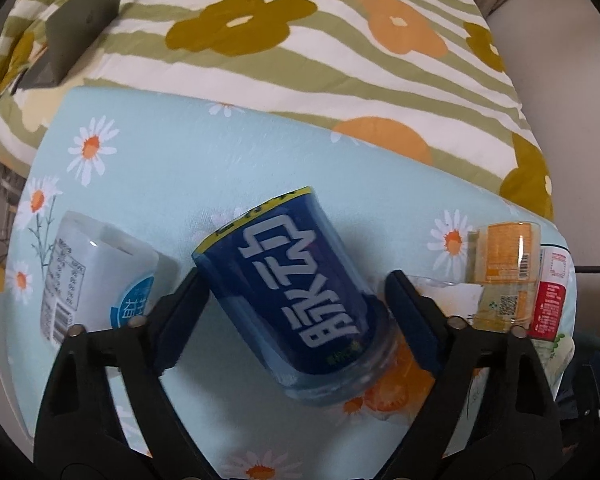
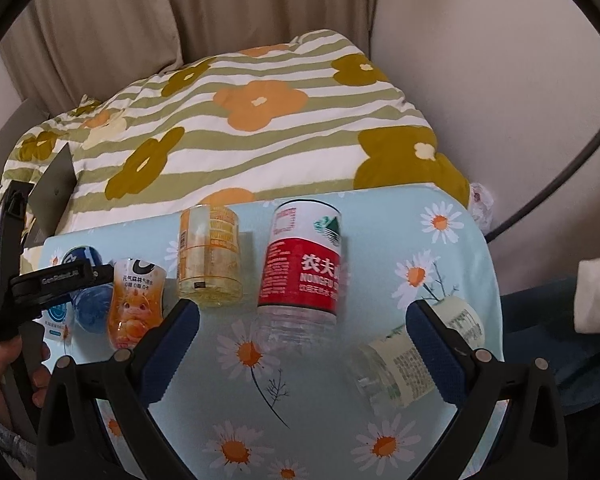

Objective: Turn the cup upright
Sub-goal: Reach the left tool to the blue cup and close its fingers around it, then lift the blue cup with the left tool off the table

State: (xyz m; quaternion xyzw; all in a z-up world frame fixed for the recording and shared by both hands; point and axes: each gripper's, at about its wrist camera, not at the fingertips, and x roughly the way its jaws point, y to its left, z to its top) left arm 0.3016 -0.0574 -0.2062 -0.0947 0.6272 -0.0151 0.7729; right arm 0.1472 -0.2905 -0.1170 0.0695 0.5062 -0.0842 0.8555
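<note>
In the left wrist view a blue cup [image 1: 296, 292] with white lettering and a yellow rim hangs tilted between my left gripper's [image 1: 296, 308] fingers, lifted above the light blue daisy tablecloth [image 1: 220, 152], label upside down. The fingers stand wide on either side; contact is not clear. In the right wrist view my right gripper [image 2: 302, 344] is open and empty over the table, a red-labelled cup [image 2: 304, 268] standing inverted just beyond it. The blue cup [image 2: 85, 280] shows at far left behind the left gripper's body.
On the table stand a white cup [image 1: 88, 272], an orange-yellow cup [image 2: 210, 256], an orange cartoon cup [image 2: 136, 304] and a pale green-labelled cup [image 2: 404, 364] lying on its side by the right finger. A striped floral bed [image 2: 260, 120] with a laptop [image 1: 84, 20] lies behind.
</note>
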